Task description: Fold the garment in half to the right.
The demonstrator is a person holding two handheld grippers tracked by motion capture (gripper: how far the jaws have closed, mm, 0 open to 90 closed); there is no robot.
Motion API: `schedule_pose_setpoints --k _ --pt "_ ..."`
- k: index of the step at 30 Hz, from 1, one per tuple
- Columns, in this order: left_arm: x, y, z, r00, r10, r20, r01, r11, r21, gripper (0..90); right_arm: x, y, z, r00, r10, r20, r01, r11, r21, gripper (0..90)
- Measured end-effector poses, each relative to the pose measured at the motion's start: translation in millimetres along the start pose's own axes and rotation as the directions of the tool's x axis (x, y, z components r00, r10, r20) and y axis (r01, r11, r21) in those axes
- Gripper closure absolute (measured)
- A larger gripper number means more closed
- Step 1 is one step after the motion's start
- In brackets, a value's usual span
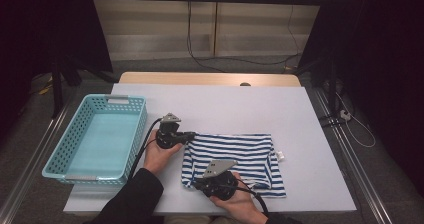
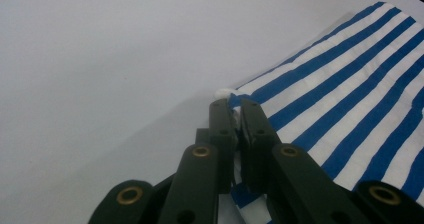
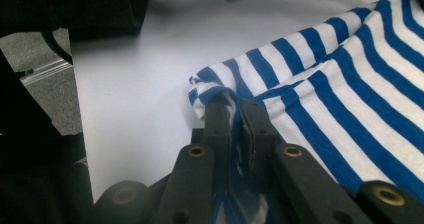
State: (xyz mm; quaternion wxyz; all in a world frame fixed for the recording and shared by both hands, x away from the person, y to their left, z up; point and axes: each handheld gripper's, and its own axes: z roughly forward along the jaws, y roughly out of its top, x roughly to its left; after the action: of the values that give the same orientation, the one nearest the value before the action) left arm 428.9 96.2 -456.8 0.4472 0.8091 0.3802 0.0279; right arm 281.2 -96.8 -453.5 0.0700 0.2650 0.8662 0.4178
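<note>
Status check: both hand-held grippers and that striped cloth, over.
Left hand-held gripper shut on striped cloth at far-left corner. Right hand-held gripper shut on near-left corner. Cloth flat on table. Basket left, nothing blocking.

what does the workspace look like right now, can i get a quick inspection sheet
surface: pale sheet covering a wooden table, flat.
job's things: blue and white striped cloth lying folded at the near middle.
clutter: turquoise basket at the left edge, nothing seen inside.
grippers: left gripper shut on the cloth's far left corner; right gripper shut on its near left corner.
cables: one black cable trails from the left gripper; wall cables hang behind the table.
surroundings: dark curtains either side, grey floor.
</note>
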Motion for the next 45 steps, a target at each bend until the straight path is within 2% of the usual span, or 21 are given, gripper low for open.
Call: schedule_pose_setpoints --k 2,3,5,6,8,10,12,13,14,15,17,18,21,23,24,26,29,33,38,42,45 --pt "1.7 1.4 -0.8 0.9994 0.031 -0.016 -0.031 0.9993 -0.019 86.0 -0.3 0.7 -1.7 0.9999 -0.015 0.003 0.015 1.000 -0.006 83.3" --pt "0.9 1.6 -1.6 0.9997 0.020 -0.012 -0.020 0.9995 -0.023 86.0 0.0 1.2 -2.4 1.0000 -0.010 0.001 0.010 1.000 -0.012 83.4" --pt "1.1 2.1 -2.9 0.9997 0.025 -0.002 -0.025 0.9995 -0.019 86.0 0.6 1.7 -3.2 1.0000 -0.004 -0.001 0.004 1.000 -0.016 83.3" --pt "1.3 2.9 -4.3 0.9999 0.015 -0.005 -0.015 0.9993 -0.034 85.9 0.3 2.6 -5.3 0.9999 -0.011 0.000 0.011 0.999 -0.031 83.3" --pt "2.7 3.9 -6.3 0.9997 0.025 -0.001 -0.025 0.9990 -0.036 85.9 0.9 3.4 -6.3 1.0000 0.000 -0.001 0.000 0.999 -0.041 83.3" --pt "1.4 3.9 -7.3 0.9998 0.008 0.017 -0.007 0.9985 -0.054 85.8 1.4 4.7 -7.8 1.0000 -0.004 0.005 0.005 0.999 -0.048 83.3" --pt "3.1 5.8 -10.6 0.9997 0.019 0.014 -0.018 0.9979 -0.063 85.8 1.8 6.4 -10.1 1.0000 0.006 0.004 -0.006 0.998 -0.059 83.4" --pt "1.7 6.2 -11.2 0.9996 -0.004 0.027 0.006 0.9976 -0.069 85.8 2.0 7.0 -10.6 0.9999 0.011 0.002 -0.011 0.998 -0.066 83.4" --pt "2.1 6.6 -12.4 0.9997 0.007 0.023 -0.006 0.9981 -0.062 85.8 2.2 7.9 -11.9 0.9999 0.014 -0.001 -0.014 0.997 -0.071 83.4" --pt "1.0 6.7 -12.2 0.9996 -0.009 0.026 0.011 0.9975 -0.070 85.8 1.7 8.3 -12.7 0.9999 0.013 -0.001 -0.013 0.997 -0.075 83.4" --pt "1.6 7.3 -13.6 0.9997 0.007 0.022 -0.005 0.9977 -0.067 85.9 1.3 9.1 -13.8 0.9998 0.017 -0.005 -0.018 0.996 -0.085 83.4" --pt "1.2 7.5 -13.3 0.9999 0.001 0.017 0.000 0.9959 -0.090 85.8 1.5 9.5 -14.5 0.9998 0.019 -0.004 -0.019 0.996 -0.088 83.4" --pt "1.8 9.3 -17.2 0.9997 0.009 0.022 -0.007 0.9965 -0.084 85.8 2.3 10.1 -15.4 0.9996 0.028 -0.008 -0.028 0.994 -0.104 83.4" --pt "1.6 10.0 -18.3 0.9997 0.014 0.018 -0.012 0.9962 -0.087 85.8 2.6 10.6 -16.2 0.9983 0.055 -0.022 -0.057 0.991 -0.120 83.4" --pt "0.6 10.1 -18.0 0.9998 -0.001 0.021 0.003 0.9952 -0.097 85.8 2.2 10.7 -16.7 0.9987 0.048 -0.019 -0.050 0.992 -0.119 83.4" --pt "0.4 10.5 -18.4 0.9999 0.000 0.016 0.002 0.9957 -0.092 85.8 3.0 11.7 -17.9 0.9989 0.046 -0.013 -0.047 0.991 -0.126 83.5" --pt "0.5 12.3 -21.4 0.9999 0.015 0.008 -0.015 0.9957 -0.091 85.8 3.2 13.4 -19.9 0.9990 0.044 -0.011 -0.045 0.990 -0.136 83.5" --pt "-2.1 15.1 -25.0 0.9997 0.010 0.022 -0.008 0.9946 -0.103 85.7 4.4 15.8 -22.3 0.9983 0.055 -0.020 -0.057 0.987 -0.152 83.5" --pt "-3.1 20.0 -30.2 0.9994 0.033 0.009 -0.032 0.9924 -0.119 85.7 6.5 19.0 -25.6 0.9991 0.042 -0.008 -0.043 0.985 -0.165 83.5" --pt "-3.7 23.9 -33.1 0.9999 0.017 0.003 -0.016 0.9902 -0.139 85.7 6.2 24.2 -27.7 0.9990 0.042 -0.013 -0.044 0.983 -0.181 83.5" --pt "-1.6 24.7 -34.6 0.9997 0.024 -0.009 -0.025 0.9914 -0.129 85.7 5.6 27.2 -28.8 0.9994 0.034 -0.010 -0.035 0.982 -0.184 83.5"
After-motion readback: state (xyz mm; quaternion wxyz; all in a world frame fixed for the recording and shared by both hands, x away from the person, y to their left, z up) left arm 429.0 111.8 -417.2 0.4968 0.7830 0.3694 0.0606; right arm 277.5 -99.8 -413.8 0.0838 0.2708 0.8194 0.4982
